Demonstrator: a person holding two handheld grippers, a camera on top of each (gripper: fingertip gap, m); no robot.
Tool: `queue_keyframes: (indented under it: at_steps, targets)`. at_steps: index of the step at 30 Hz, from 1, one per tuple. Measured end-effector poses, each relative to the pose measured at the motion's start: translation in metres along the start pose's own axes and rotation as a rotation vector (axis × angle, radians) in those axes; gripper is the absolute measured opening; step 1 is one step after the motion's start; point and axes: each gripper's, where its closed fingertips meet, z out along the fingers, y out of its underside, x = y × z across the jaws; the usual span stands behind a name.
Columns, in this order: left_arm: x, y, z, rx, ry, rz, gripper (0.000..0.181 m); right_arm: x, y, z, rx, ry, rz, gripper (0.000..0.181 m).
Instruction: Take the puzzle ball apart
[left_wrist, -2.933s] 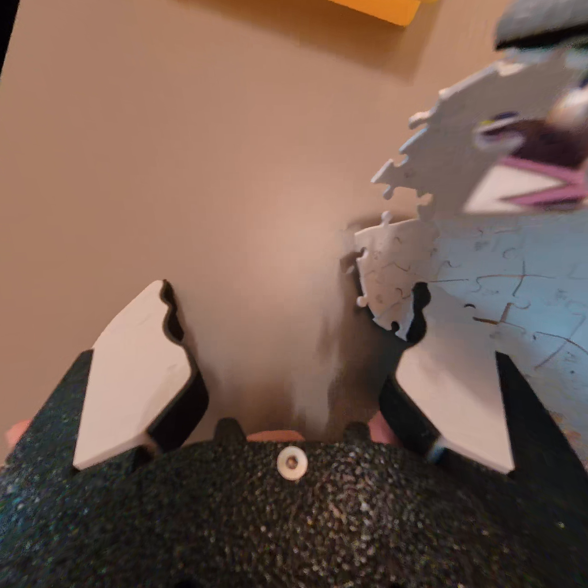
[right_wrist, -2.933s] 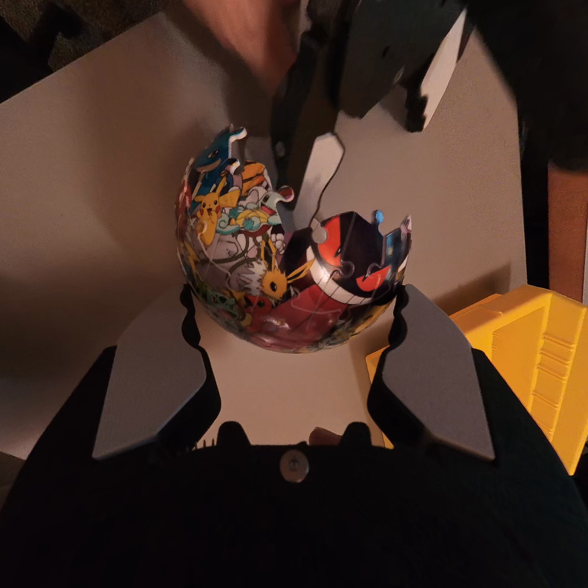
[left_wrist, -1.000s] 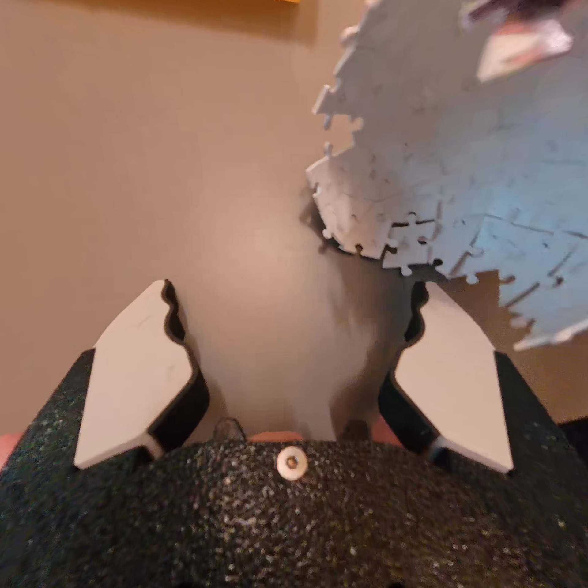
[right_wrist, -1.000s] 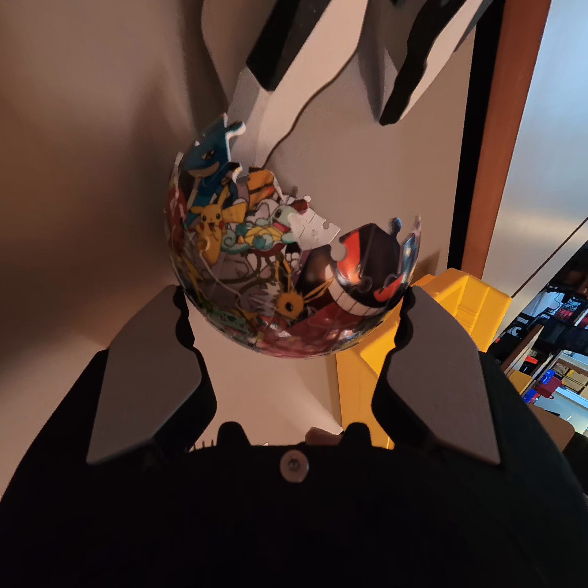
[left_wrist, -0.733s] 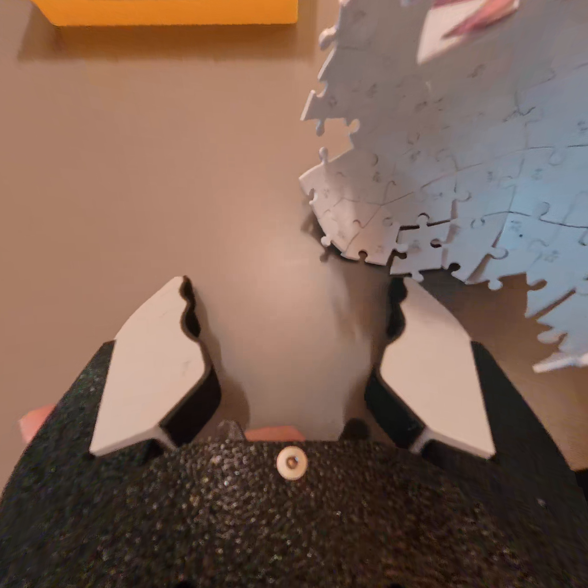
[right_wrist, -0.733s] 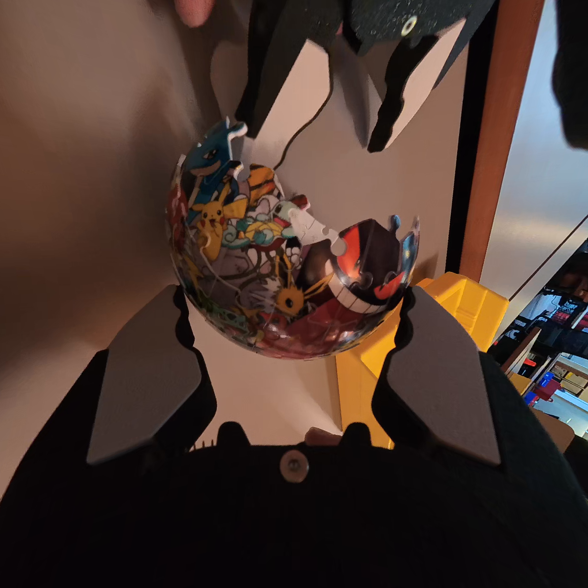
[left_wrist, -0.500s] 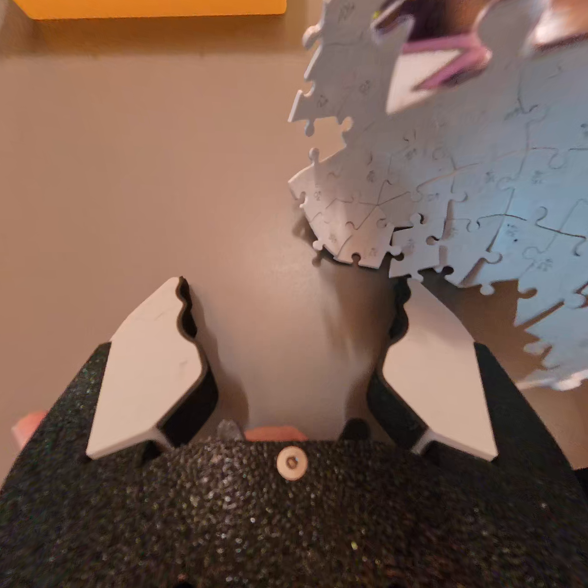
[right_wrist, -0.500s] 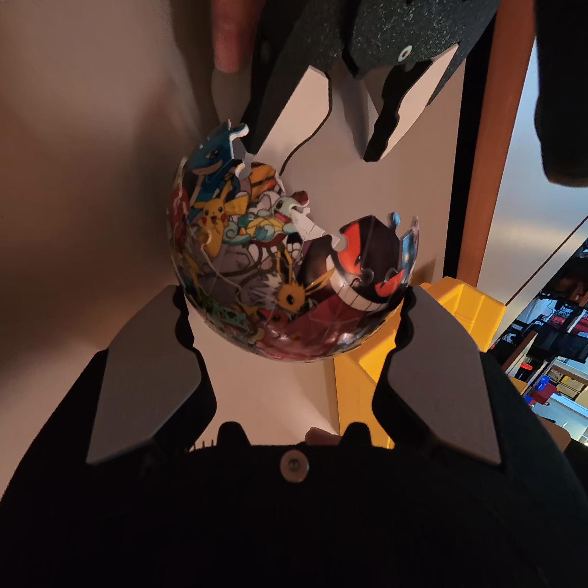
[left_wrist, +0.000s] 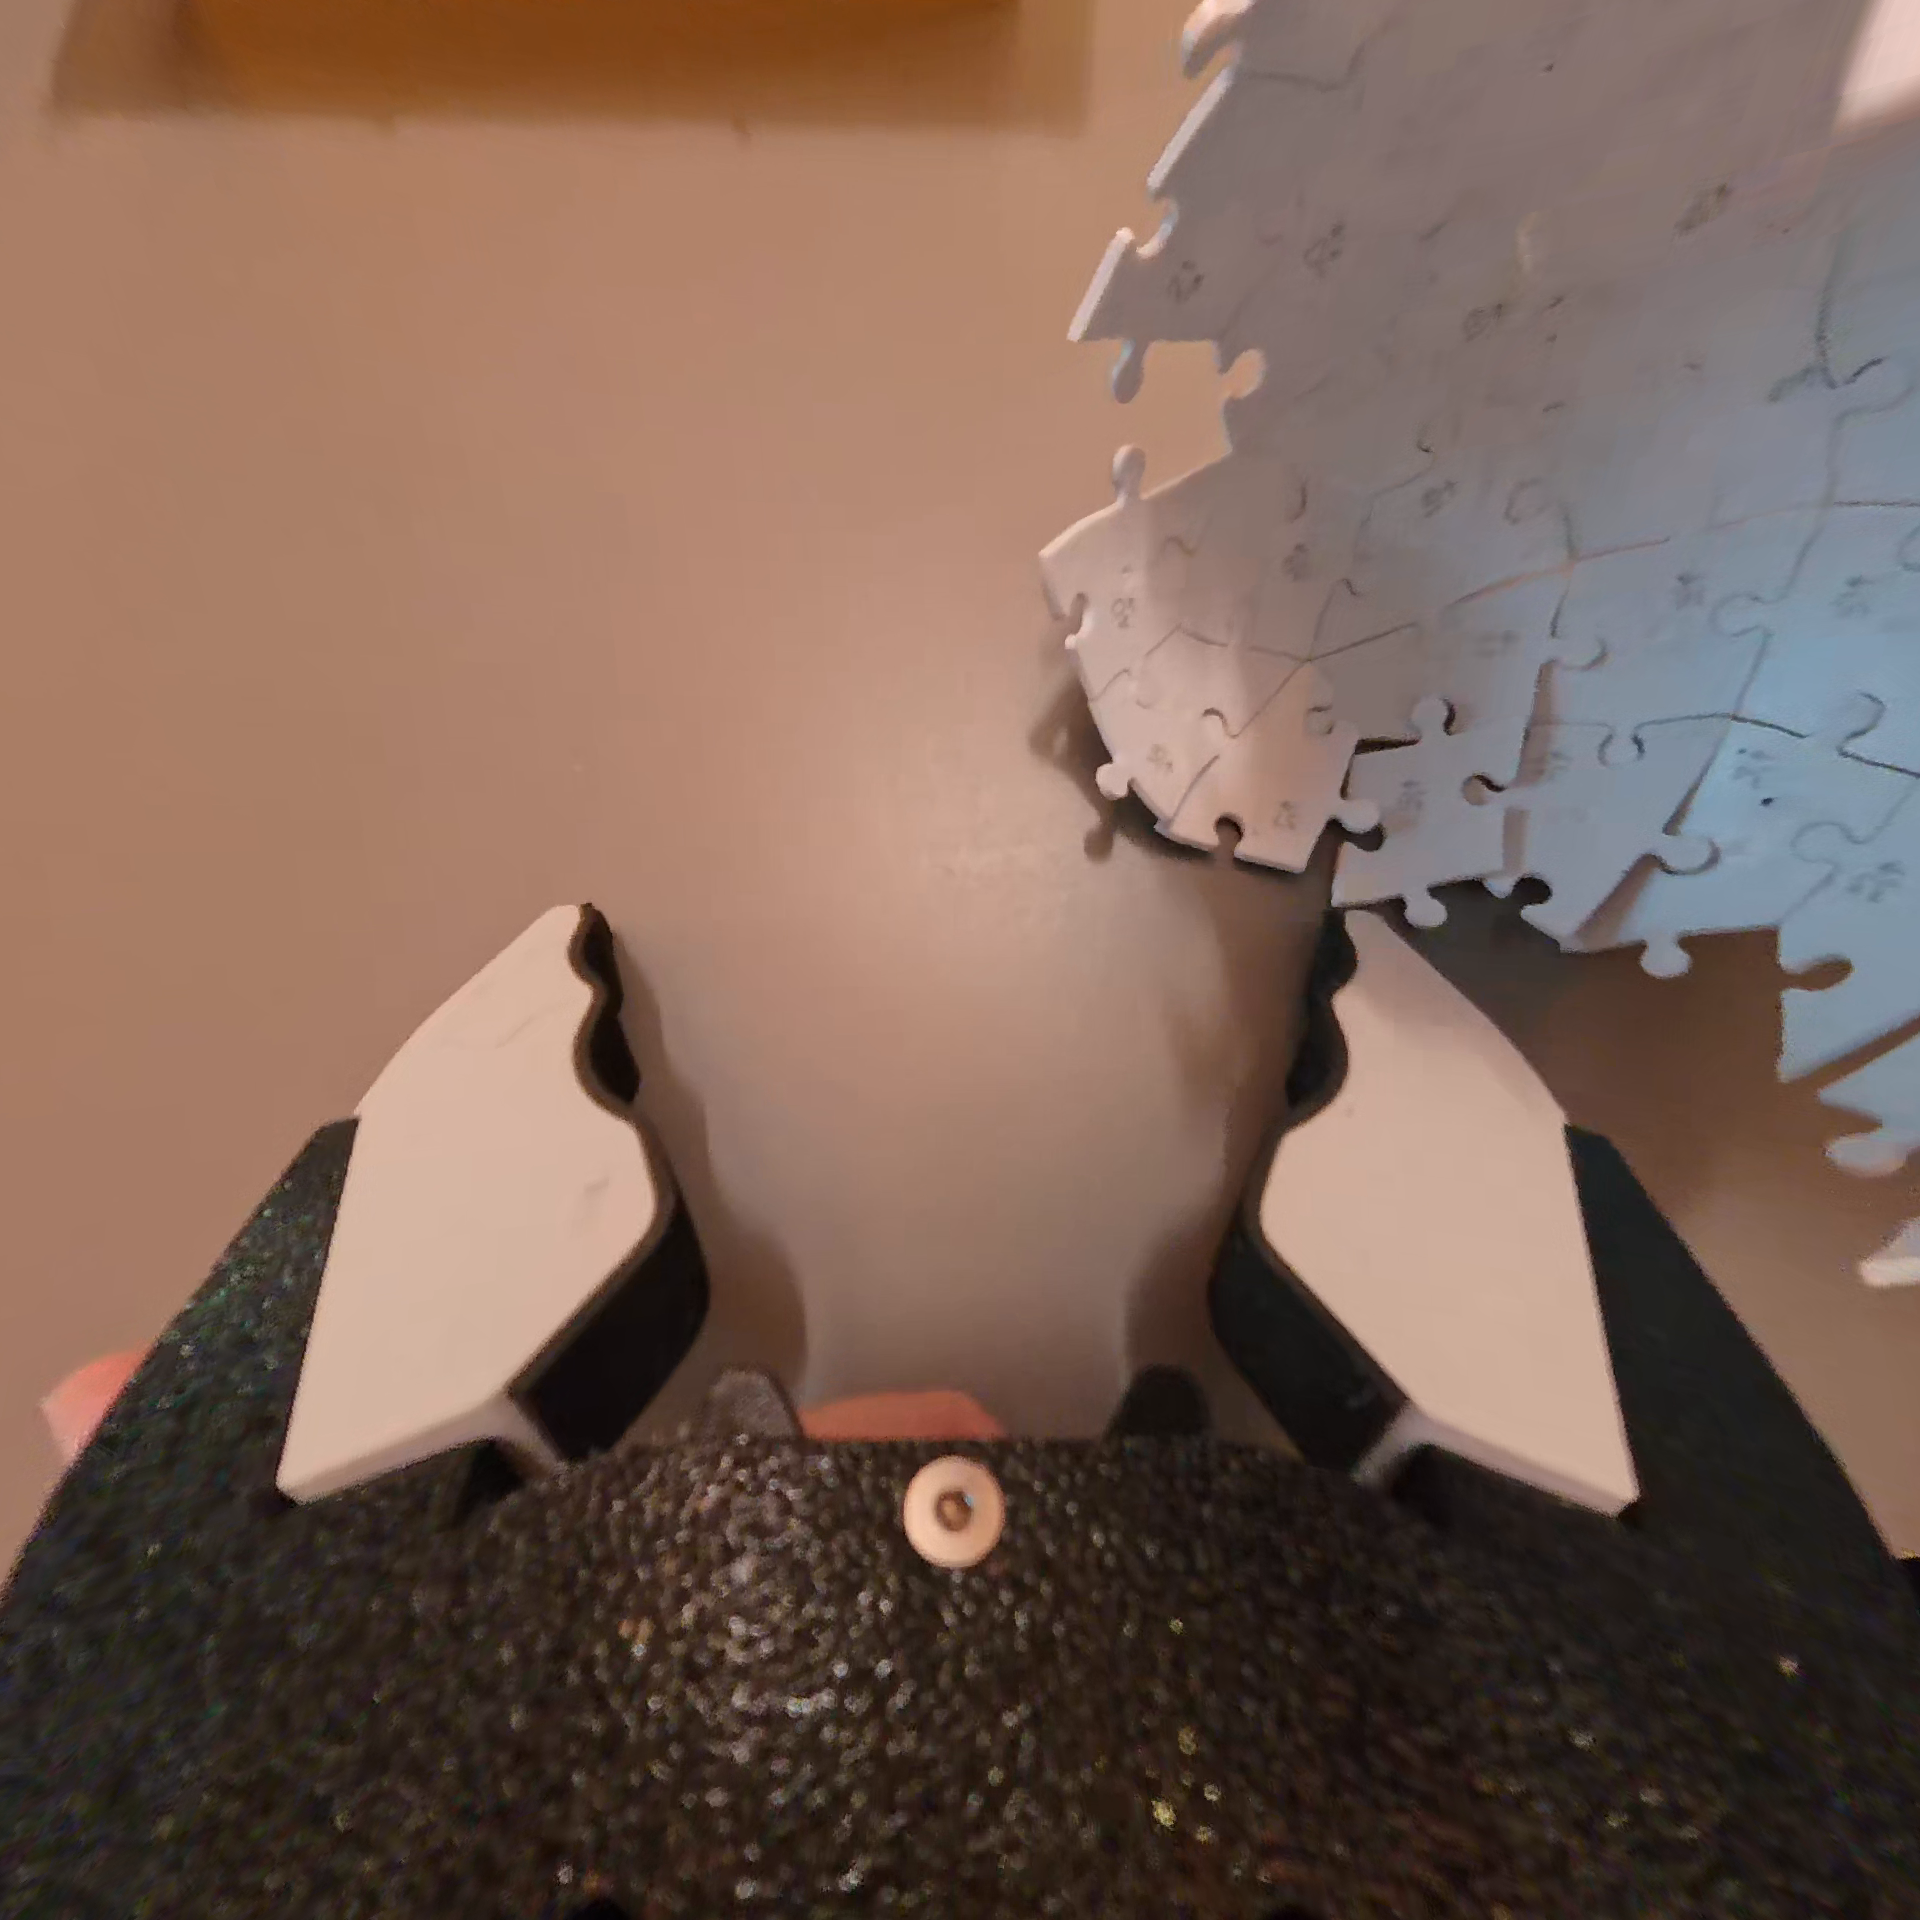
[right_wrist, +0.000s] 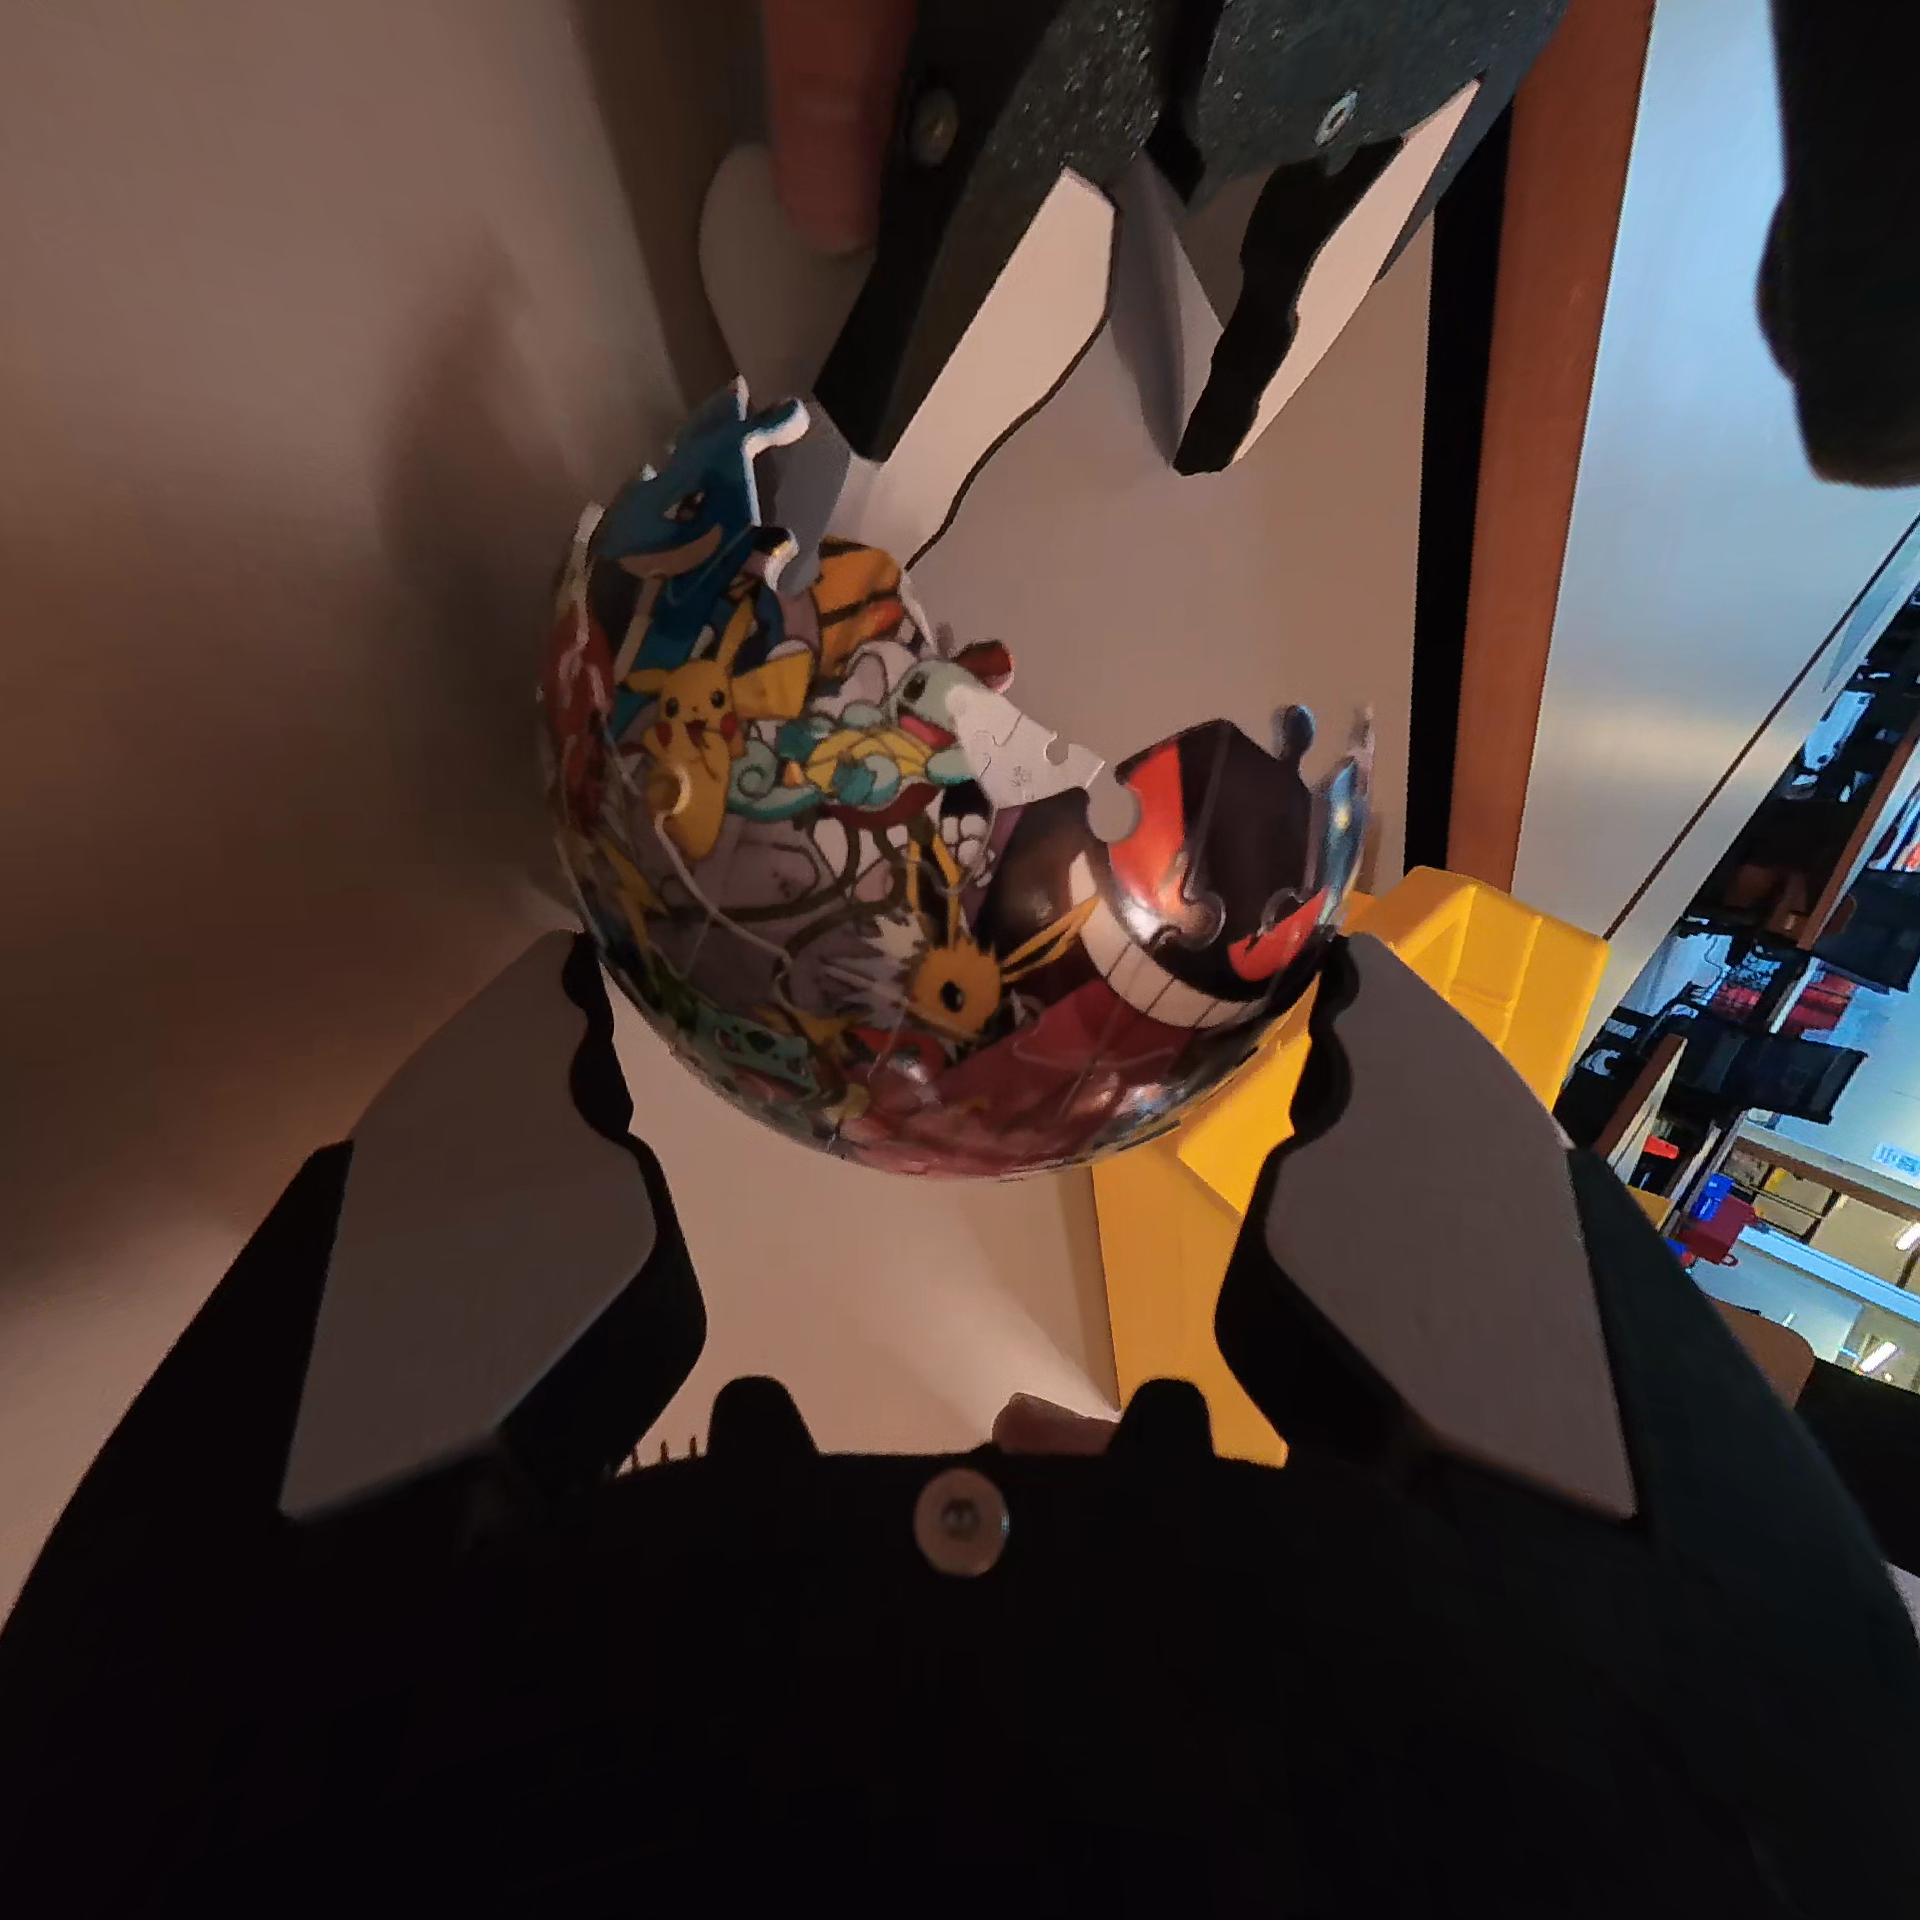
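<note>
The puzzle ball (right_wrist: 883, 883) is a partly open shell with colourful cartoon print outside and a jagged rim. My right gripper (right_wrist: 956, 966) is shut on it, one finger on each side, and holds it off the table. The left wrist view shows the shell's white inside (left_wrist: 1558, 520) at the upper right. My left gripper (left_wrist: 956, 925) is open and empty, its right fingertip just under the jagged rim. It also shows in the right wrist view (right_wrist: 1039, 457), above the ball, with one finger beside the blue rim piece (right_wrist: 717, 488). I cannot tell if they touch.
A yellow bin (right_wrist: 1455, 987) stands just behind and right of the ball, and its edge shows at the top of the left wrist view (left_wrist: 623, 42). The beige table (left_wrist: 520, 520) lies below. A wooden frame (right_wrist: 1538, 416) runs along the right.
My right gripper has lifted and tilted the ball and still holds it. My left gripper has closed in on the rim, and its jaws have narrowed slightly.
</note>
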Motion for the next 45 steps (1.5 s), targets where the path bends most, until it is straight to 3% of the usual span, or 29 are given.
queue_keyframes:
  at_steps: [20,30,45]
  targets:
    - [0.016,-0.001,-0.001,-0.010,0.071,0.046,0.116,-0.002,0.027,-0.005,-0.029,0.092,0.065,0.127]
    - [0.033,-0.018,-0.017,0.117,0.278,-0.023,0.104,-0.006,0.044,-0.004,-0.016,0.109,0.153,0.126]
    - [0.031,-0.011,-0.005,0.033,0.193,0.024,0.103,-0.008,0.046,-0.008,-0.064,0.145,0.156,0.125]
